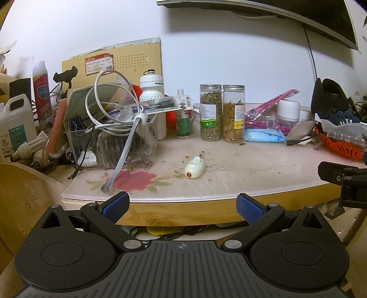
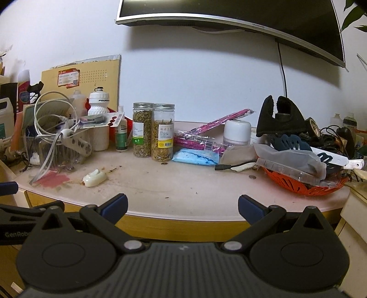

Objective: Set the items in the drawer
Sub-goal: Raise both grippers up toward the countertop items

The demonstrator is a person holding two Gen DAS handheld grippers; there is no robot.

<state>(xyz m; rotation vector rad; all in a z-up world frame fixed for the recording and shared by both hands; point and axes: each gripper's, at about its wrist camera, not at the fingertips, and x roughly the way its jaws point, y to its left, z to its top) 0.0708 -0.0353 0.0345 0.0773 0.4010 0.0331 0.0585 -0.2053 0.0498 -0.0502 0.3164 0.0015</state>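
My left gripper (image 1: 182, 207) is open and empty, held just in front of the desk's wooden front edge (image 1: 183, 212). My right gripper (image 2: 182, 208) is open and empty too, at the same edge further right. A small white oval gadget (image 1: 195, 167) with an orange button lies loose on the desk top, also seen at the left in the right wrist view as the same gadget (image 2: 94, 177). Two clear jars of dried herbs (image 1: 221, 112) stand behind it, the jars (image 2: 153, 131) side by side. No drawer front is clearly visible.
A clear bin (image 1: 114, 137) stuffed with white cables stands at the left beside a white bottle (image 1: 151, 86). Pink packets (image 2: 201, 139), a blue pack (image 2: 195, 157), a white tub (image 2: 237, 131) and an orange basket (image 2: 302, 183) crowd the right. A monitor (image 2: 229, 13) hangs above.
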